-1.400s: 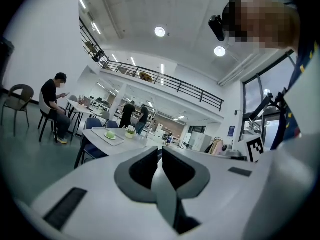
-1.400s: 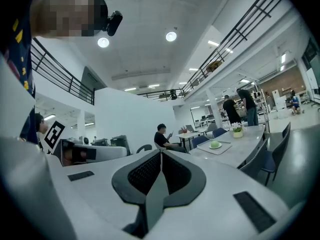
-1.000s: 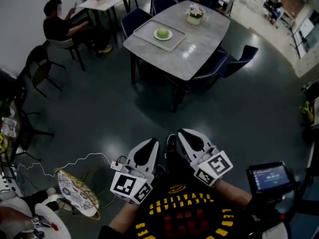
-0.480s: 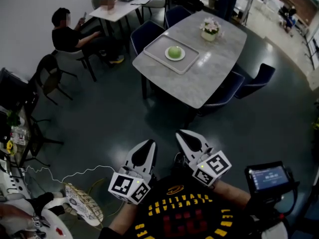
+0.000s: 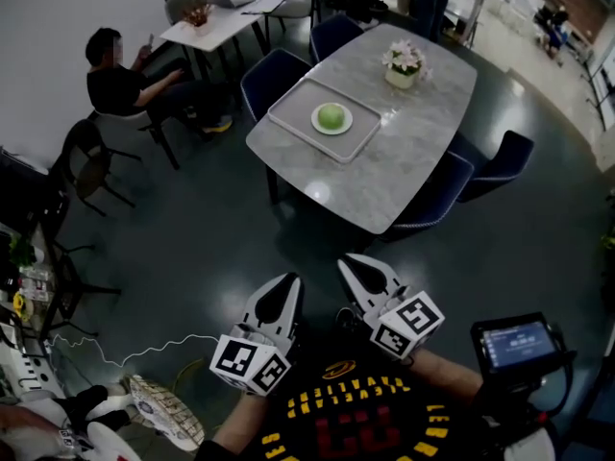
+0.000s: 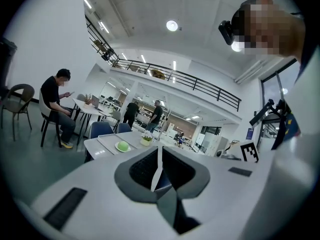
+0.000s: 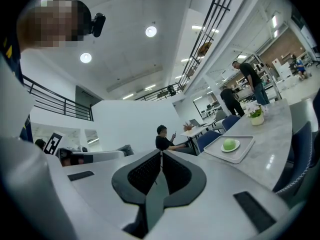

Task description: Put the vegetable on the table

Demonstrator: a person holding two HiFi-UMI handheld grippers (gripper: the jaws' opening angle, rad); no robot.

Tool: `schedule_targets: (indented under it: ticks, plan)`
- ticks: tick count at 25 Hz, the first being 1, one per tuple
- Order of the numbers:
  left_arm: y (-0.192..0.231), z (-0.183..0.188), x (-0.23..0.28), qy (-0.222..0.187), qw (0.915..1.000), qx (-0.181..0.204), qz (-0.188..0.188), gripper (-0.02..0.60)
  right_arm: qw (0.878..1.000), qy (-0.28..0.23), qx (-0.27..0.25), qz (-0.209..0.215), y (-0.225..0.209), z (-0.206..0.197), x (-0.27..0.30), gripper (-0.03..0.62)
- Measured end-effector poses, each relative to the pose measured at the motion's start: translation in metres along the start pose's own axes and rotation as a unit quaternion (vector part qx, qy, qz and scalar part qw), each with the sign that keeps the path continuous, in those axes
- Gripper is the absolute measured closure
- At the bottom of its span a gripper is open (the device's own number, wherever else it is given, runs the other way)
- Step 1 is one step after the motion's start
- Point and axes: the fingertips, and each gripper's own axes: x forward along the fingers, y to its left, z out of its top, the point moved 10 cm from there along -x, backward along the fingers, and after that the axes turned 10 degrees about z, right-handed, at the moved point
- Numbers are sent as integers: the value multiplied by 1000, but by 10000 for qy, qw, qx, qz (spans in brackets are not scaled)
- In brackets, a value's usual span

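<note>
Vegetable [image 5: 332,116] lies well ahead of the closed left gripper [image 5: 285,282] and right gripper [image 5: 355,263] — untouched.

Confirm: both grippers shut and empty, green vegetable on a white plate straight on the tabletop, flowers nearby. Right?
Not quite. The plate with the green vegetable sits in a grey tray on the table, not straight on the tabletop; the head view shows it. The left gripper and right gripper are shut and empty, flowers nearby.

An open office canteen: marble tabletop [image 5: 404,152] with navy chairs [image 5: 272,72], railed mezzanine [image 6: 175,76], seated person [image 5: 120,80].
</note>
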Motion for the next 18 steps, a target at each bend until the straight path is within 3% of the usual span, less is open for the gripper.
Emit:
schedule_targets:
  ticks: [7,18]
  plan:
    - [49,24,51,139,9992,5,-375,552,9993,-30,15,-368,-30,6,52,589]
    - [173,105,147,360,9909,155,-1286,552,9916,-473,-52,-1199,-64,30,186,588]
